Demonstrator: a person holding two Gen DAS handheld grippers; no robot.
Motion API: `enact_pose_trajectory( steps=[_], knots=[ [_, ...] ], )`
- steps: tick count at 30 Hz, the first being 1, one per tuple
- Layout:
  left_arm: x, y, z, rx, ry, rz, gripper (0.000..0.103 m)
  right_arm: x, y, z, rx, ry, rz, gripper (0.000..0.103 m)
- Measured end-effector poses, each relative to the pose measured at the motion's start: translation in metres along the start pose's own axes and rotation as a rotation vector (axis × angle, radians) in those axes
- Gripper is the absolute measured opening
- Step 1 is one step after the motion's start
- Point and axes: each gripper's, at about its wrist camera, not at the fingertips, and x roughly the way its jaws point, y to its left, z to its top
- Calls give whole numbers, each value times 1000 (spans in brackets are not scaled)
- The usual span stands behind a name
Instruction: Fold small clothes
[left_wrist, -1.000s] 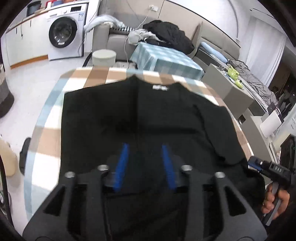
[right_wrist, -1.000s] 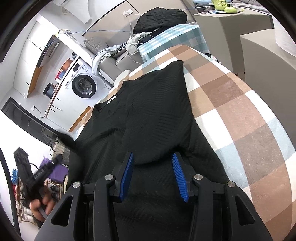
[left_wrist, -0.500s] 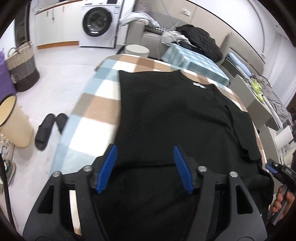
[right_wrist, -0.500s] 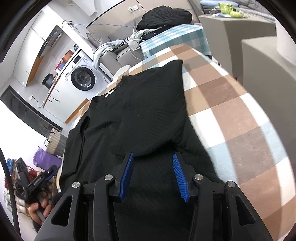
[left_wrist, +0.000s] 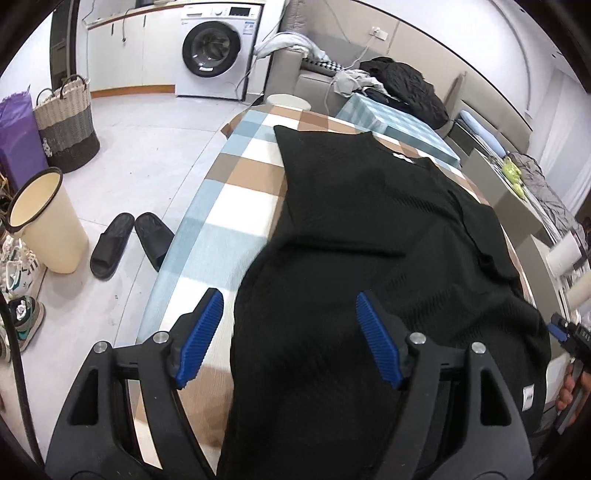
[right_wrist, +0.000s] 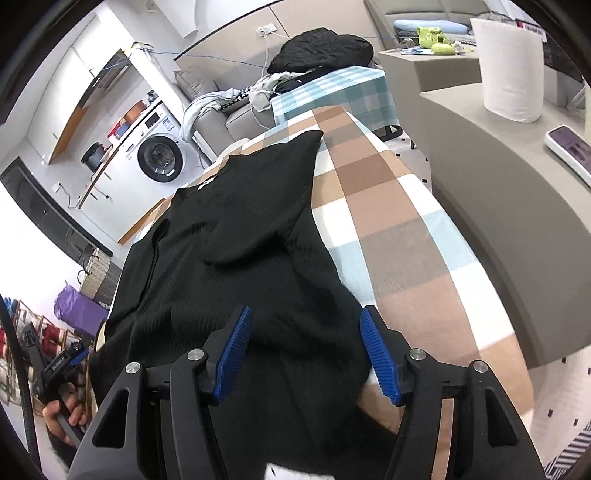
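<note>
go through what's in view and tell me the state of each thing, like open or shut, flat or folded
left gripper: open, holding nothing.
right gripper: open, holding nothing.
black shirt: laid out on the checked tablecloth, right sleeve folded inward.
washing machine: door shut.
slippers: paired on the floor.
paper towel roll: upright.

My two views are bright and evenly lit, shadows soft. Both bend hard at the rims, with black corners. The black garment (left_wrist: 369, 258) swallows its own detail. The checked bench (left_wrist: 236, 236) smears near my left tool (left_wrist: 288, 339); the far room is sharp.
</note>
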Motion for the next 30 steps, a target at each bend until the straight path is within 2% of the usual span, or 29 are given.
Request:
enact_pose_trajectory(
  steps=[6,8,15,19,30],
  knots=[
    [-25,-5,-27,43,-31,-16,72,-17,4,-24,-68,-17,3,65],
    [-29,-6,-35,57,-33,-15,72,-20,6,-33,-90,-15,2,69],
    [-41,0,-62,82,-21,-20,73,-27,1,-57,-133,-7,5,72],
    [-41,6,-67,63,-23,-39,81,-28,-3,-67,-145,2,-9,73],
    [-25,6,-74,48,21,-52,87,-24,-5,-66,-184,17,-13,80]
  ],
)
